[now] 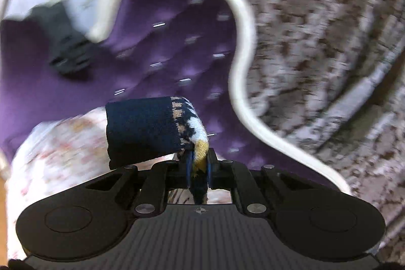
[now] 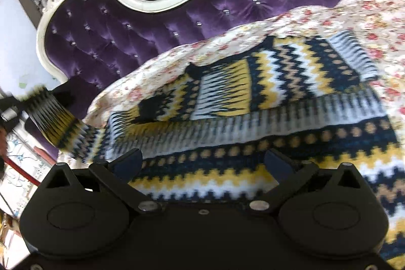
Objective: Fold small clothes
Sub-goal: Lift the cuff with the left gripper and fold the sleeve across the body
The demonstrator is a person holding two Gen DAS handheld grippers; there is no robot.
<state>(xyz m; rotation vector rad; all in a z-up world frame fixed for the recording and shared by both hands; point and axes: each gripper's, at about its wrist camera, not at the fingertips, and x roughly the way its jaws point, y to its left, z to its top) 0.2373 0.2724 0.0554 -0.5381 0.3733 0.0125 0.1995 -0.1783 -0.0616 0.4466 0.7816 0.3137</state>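
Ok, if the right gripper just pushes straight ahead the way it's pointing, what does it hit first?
Most likely the navy, yellow and white zigzag knit sweater spread on the floral quilt. The open right gripper hangs over its near edge, angled down. The purple tufted headboard is farther back; depth is unclear.

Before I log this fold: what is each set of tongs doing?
Left tongs: closed on the patterned sweater, at its sleeve.
Right tongs: open, holding nothing, above the sweater.
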